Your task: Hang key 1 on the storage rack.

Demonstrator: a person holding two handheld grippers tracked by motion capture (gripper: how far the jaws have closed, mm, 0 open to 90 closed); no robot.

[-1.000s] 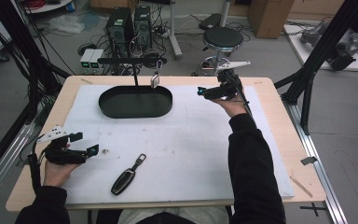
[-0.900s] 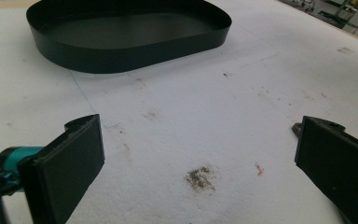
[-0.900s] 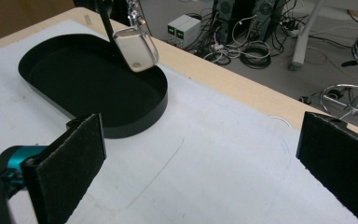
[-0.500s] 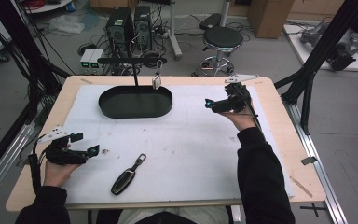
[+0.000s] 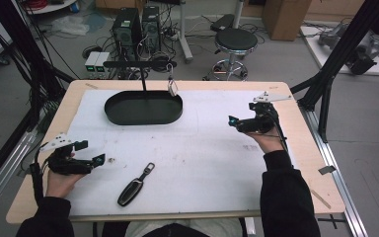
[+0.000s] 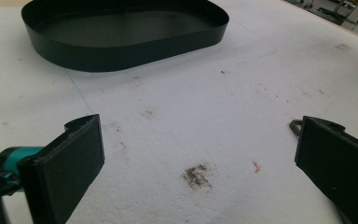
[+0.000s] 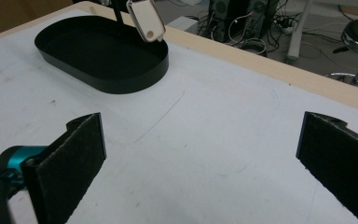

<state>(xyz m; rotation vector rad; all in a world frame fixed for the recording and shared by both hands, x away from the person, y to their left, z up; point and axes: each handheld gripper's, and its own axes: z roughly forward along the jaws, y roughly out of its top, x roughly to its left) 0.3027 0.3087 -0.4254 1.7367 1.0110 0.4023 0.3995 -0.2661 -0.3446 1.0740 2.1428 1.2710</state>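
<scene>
Beside left tongs [image 5: 98, 160] — key fob [image 5: 131, 191]

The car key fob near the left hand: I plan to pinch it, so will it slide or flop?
The car key fob looks like a rigid, glossy shell lying flat, so it may skid when nudged. Its ring probably swings loosely. It seems light and unlikely to roll.

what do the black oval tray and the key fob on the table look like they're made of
The tray looks like thin sheet metal with a matte black coat: its wall is thin, even and barely shines. The key fob looks like glossy black plastic with a metal ring, judging by its sheen; at this size that is uncertain.
</scene>
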